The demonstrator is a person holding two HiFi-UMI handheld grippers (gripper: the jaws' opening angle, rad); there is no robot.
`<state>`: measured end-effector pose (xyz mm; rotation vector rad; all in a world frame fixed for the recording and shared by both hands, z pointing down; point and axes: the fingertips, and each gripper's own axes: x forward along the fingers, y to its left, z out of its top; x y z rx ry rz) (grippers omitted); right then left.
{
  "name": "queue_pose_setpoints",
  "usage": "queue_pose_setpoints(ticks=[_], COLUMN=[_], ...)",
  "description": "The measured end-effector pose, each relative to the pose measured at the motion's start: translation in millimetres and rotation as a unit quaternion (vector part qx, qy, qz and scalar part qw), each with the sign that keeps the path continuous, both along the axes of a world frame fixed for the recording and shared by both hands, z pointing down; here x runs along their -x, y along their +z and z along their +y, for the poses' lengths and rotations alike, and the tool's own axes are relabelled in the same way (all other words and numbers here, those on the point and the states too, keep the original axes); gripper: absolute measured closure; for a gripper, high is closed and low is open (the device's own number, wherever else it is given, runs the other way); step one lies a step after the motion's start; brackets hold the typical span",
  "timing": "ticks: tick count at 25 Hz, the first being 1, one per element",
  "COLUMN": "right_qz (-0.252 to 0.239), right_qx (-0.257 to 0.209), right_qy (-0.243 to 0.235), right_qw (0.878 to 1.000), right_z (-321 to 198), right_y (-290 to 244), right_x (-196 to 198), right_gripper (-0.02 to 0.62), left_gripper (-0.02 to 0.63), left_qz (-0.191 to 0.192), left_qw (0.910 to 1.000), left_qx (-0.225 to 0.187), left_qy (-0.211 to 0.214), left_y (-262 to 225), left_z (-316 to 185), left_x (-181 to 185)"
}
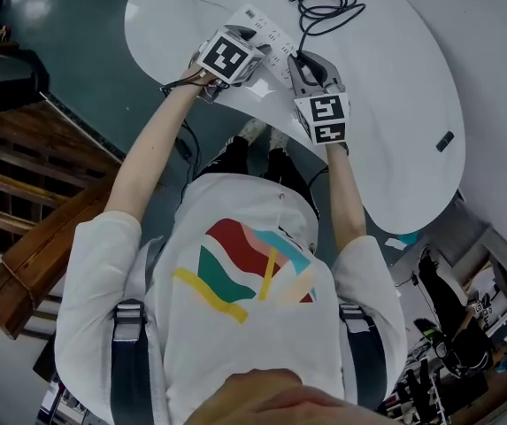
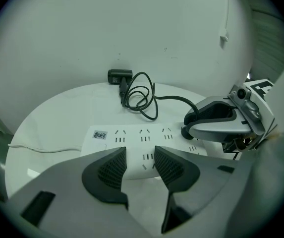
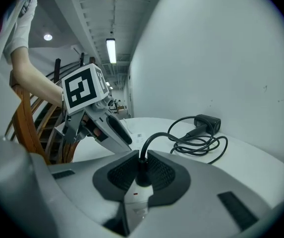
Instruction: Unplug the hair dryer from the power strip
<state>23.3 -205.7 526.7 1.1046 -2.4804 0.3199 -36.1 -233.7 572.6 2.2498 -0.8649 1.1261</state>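
Right gripper (image 3: 142, 161): pads clamping black plug (image 3: 141, 178), plug sitting in end socket of power strip (image 2: 132, 134). Left gripper (image 2: 140, 155): jaws standing apart over strip's near edge, empty. Pull axis, judged: running straight off strip face. Hair dryer (image 3: 208, 122) lying well beyond.

Workroom or lab space in a large building, not a home

A rounded white counter (image 1: 395, 104) stands against a bare white wall (image 3: 221, 48) on a glossy dark floor (image 1: 85, 25). Tube lights (image 3: 111, 50) line a high ceiling, a wooden staircase (image 1: 49, 237) runs alongside, and cabled gear (image 1: 457, 343) clutters the floor.
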Motion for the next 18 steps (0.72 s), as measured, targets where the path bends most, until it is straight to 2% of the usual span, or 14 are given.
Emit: queue_pose_setpoints(ticks=[5,10,12,14,16,18], right_qz=[-0.037,-0.102,-0.108,-0.076,0.012,0.09], right_qx=[0.022,0.054,0.056,0.033,-0.024,-0.066], right_qy=[0.012,0.035,0.04,0.032,-0.002,-0.046], right_qw=[0.999,0.993,0.992,0.996,1.0,0.993], right_z=[0.4,-1.8,-3.5,-3.7,-0.1,6.1], right_y=[5.4,6.5,5.8,1.2,-6.5,-8.8], right_x=[-6.1,-9.8,-10.9,-9.8,-3.8,2.8], right_gripper=[0.535,0.535,0.537,0.544,0.549,0.551], left_gripper=[0.431,0.431,0.431,0.431,0.431,0.431], left_qz=[-0.008,-0.016,-0.016,-0.011,-0.004,0.001], left_qw=[1.0,0.9999,0.9998,0.9997,0.9998,0.9999], left_qx=[0.003,-0.002,-0.01,-0.021,-0.016,-0.013], left_qy=[0.003,0.004,0.006,0.009,0.006,0.004], left_y=[1.5,3.0,0.9,-4.6,-4.2,-4.1], left_z=[1.2,0.3,-2.8,-7.7,-8.4,-7.3], left_x=[-1.1,0.4,-1.3,-4.5,-5.0,-4.7])
